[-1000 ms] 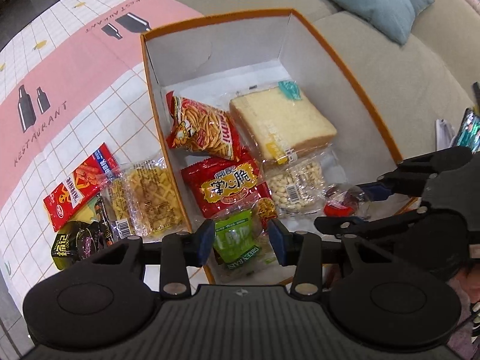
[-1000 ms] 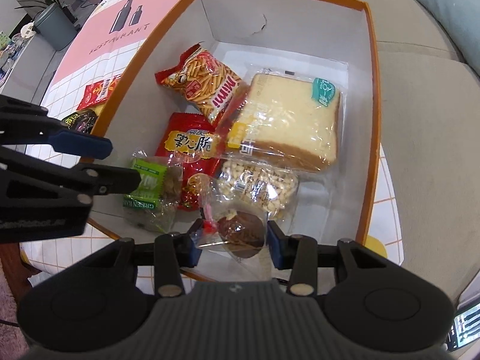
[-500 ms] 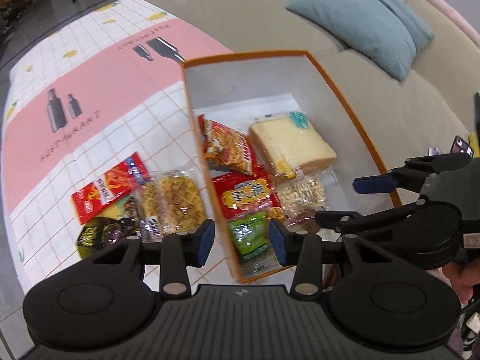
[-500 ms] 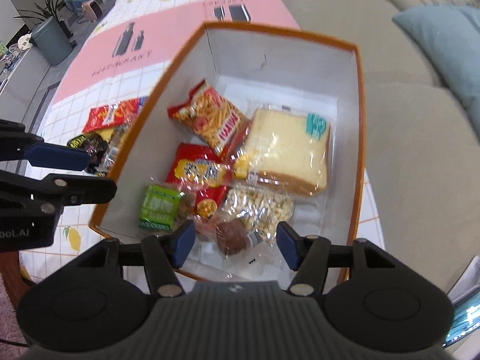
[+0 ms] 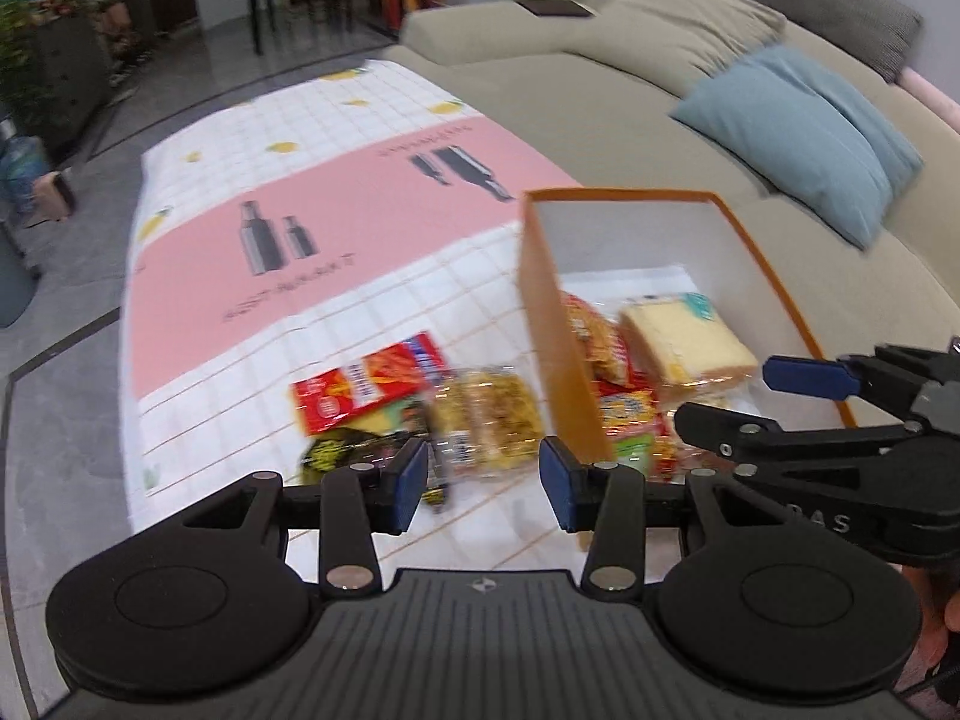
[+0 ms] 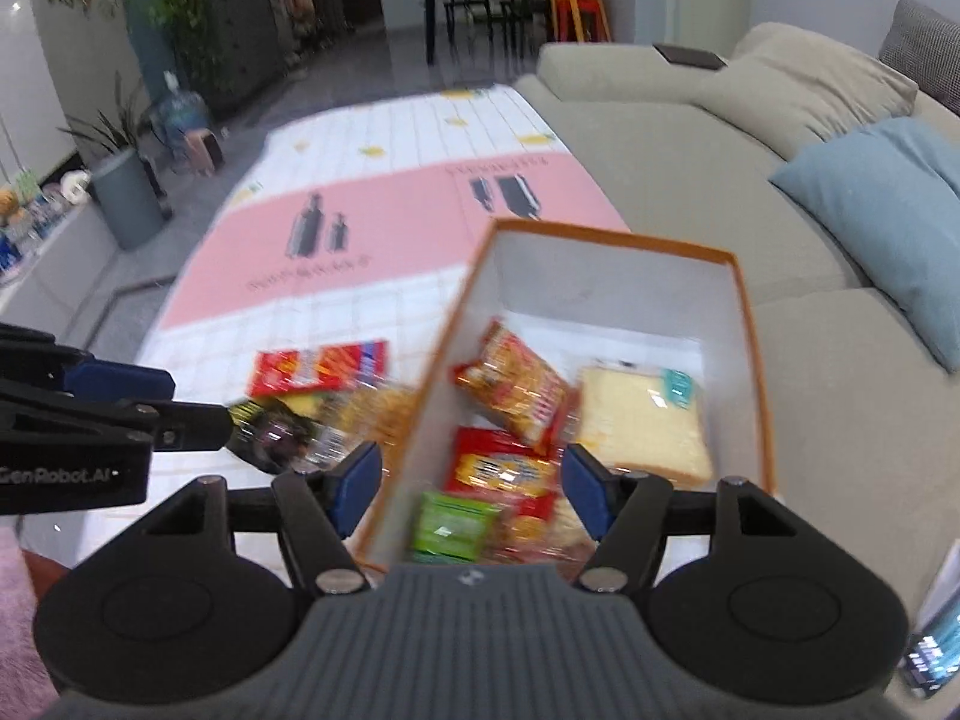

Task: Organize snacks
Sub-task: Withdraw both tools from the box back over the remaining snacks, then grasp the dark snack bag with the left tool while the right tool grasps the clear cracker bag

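An orange box (image 6: 747, 360) of wrapped snacks sits on a tablecloth (image 5: 336, 228), beyond the right gripper (image 6: 474, 489), whose fingers are spread and empty. The left gripper (image 5: 483, 483), also spread and empty, faces loose packets (image 5: 420, 402) lying just outside the box. Only the right view shows the green packet (image 6: 453, 525) clearly.

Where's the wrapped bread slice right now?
The clear-wrapped bread slice lies inside the orange-rimmed box, against its right wall, beside the orange striped snack bag.
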Tool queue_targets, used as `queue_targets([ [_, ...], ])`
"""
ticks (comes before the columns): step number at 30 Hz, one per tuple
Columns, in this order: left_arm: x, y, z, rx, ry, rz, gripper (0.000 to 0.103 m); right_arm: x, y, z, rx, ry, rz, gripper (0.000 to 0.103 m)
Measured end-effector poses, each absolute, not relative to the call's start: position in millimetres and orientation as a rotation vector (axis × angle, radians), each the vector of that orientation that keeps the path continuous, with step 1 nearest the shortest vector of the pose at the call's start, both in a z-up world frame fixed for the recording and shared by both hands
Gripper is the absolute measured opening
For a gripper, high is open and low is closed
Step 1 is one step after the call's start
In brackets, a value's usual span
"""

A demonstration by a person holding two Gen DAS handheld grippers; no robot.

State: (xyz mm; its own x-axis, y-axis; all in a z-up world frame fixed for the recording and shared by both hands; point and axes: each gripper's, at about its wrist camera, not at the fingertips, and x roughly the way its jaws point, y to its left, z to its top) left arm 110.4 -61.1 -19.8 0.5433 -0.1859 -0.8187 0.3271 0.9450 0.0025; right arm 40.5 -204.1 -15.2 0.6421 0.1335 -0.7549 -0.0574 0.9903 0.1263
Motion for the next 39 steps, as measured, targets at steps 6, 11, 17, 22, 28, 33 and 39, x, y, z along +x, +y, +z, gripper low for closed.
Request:
queue_targets([
  [6,100,-16,-31,0.137,0.939,-0.245,0.056,29,-169,-21,0.104,0.806,0.167,0.065],
  [11,97,8,-50,0.107,0.953,-0.218,0.056,26,-143,-39,0.089,0.793,0.222,0.066],
  [17,97,18,-67,0.134,0.963,-0.236,0.056,31,-115,-59,-0.029,0.806,0.277,0.068],
  [22,110,20,-83,0.205,0.975,-0.295,0.056,38,-91,-71,-0.221,0.790,0.334,0.075],
  [28,134,21,-99,0.237,0.981,-0.367,0.056,57,-73,-94,-0.443,0.816,0.391,0.074],
  [33,154,13,-111,0.277,0.990,-0.462,0.056,75,-61,-108,-0.673,0.860,0.456,0.072],
  [39,182,2,-135,0.325,1.028,-0.539,0.056,105,-51,-119,-0.858,0.953,0.594,0.073],
])
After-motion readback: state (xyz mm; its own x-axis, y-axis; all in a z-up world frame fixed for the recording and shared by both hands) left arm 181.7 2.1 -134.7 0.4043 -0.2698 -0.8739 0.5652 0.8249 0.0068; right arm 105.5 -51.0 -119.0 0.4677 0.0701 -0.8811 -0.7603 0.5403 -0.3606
